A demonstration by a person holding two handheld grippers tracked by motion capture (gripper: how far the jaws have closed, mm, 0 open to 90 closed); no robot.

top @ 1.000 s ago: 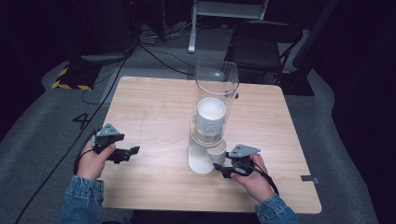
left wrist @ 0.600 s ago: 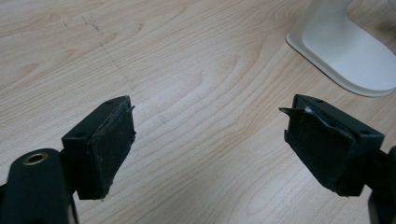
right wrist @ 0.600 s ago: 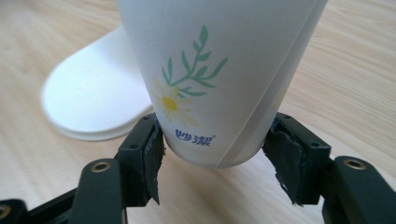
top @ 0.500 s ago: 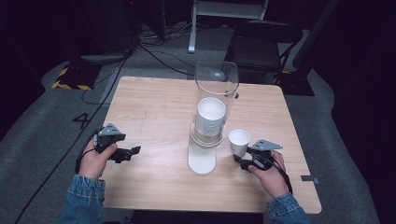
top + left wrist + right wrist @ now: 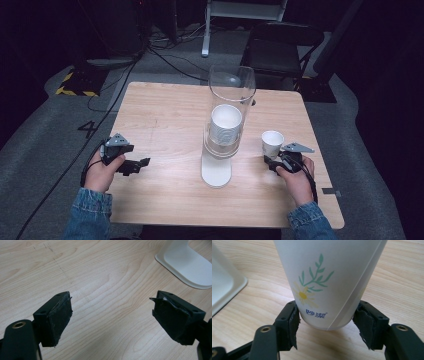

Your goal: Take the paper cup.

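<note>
A white paper cup (image 5: 272, 142) printed with a daisy (image 5: 324, 277) stands upright at the right of the table (image 5: 165, 115). My right gripper (image 5: 270, 161) is shut on its base, with a black jaw on each side (image 5: 325, 317). In the middle stands a cup dispenser (image 5: 230, 90), a clear tube with a stack of white cups (image 5: 226, 125) inside, on a white base (image 5: 216, 172). My left gripper (image 5: 145, 162) rests at the table's left, pointing toward that base. Its jaws are wide open over bare wood (image 5: 112, 312), with nothing between them.
The dispenser's white base shows at the top right of the left gripper view (image 5: 190, 267) and at the left edge of the right gripper view (image 5: 224, 282). Behind the table are a dark chair (image 5: 280, 45) and cables on the floor (image 5: 165, 50).
My right gripper has carried the paper cup from under the dispenser out to the right side of the table. The left gripper has stayed in place.
</note>
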